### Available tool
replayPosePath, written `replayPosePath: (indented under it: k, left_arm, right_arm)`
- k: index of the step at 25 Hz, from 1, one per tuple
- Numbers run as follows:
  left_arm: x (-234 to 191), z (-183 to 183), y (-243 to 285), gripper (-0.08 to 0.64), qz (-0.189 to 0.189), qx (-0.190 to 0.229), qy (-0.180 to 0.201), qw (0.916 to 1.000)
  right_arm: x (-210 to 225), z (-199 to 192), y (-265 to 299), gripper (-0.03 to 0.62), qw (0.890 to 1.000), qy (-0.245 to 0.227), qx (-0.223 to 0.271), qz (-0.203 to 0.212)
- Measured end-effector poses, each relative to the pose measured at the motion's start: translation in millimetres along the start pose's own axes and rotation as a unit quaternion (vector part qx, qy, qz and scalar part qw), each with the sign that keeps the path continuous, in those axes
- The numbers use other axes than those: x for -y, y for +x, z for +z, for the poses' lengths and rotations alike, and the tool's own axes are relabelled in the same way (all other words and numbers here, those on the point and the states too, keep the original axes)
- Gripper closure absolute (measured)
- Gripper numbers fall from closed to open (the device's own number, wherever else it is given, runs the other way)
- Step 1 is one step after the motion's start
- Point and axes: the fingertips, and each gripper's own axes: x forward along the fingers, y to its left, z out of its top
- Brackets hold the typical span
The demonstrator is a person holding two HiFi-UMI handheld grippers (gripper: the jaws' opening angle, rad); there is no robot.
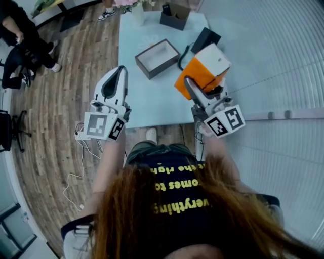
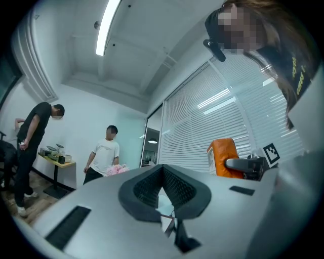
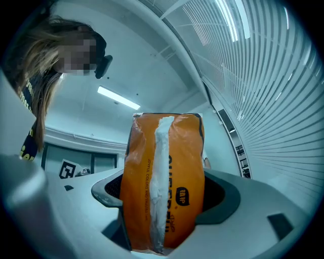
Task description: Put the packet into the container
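Note:
My right gripper [image 1: 196, 85] is shut on an orange packet [image 1: 203, 70] with a white face, raised above the right part of the pale blue table [image 1: 152, 103]. In the right gripper view the packet [image 3: 163, 182] stands upright between the jaws and fills the middle. The container, an open grey box [image 1: 157, 58], sits on the table to the left of the packet and further back. My left gripper [image 1: 114, 85] hovers over the table's left front edge, shut and holding nothing; its pads [image 2: 152, 184] meet at the tip. The packet [image 2: 224, 158] also shows in the left gripper view.
At the table's far end stand a dark open box [image 1: 174, 16], a black flat object [image 1: 205, 38] and a vase [image 1: 137, 12]. A white cable [image 1: 76, 174] lies on the wood floor. Two people [image 2: 103, 154] stand in the room, and window blinds [image 1: 273, 55] run along the right.

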Motion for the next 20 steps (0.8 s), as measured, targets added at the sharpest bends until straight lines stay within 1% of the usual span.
replayPosePath:
  k: [6, 12, 15, 20]
  left_arm:
    - [-26, -5, 25, 0.558, -0.010, -0.004, -0.008, 0.9999]
    - [-43, -13, 40, 0.558, 0.002, -0.014, -0.017, 0.9998]
    - [-46, -16, 51, 0.558, 0.013, -0.014, -0.017, 0.9997]
    - [-51, -15, 67, 0.558, 0.043, -0.011, -0.012, 0.9989]
  right_arm:
    - [15, -8, 28, 0.209, 1.000, 0.003, -0.007, -0.015]
    - [31, -14, 47, 0.209, 1.000, 0.007, -0.023, -0.014]
    - [45, -17, 56, 0.209, 1.000, 0.009, -0.030, -0.003]
    - [63, -15, 75, 0.209, 0.998, 0.015, -0.041, 0.033]
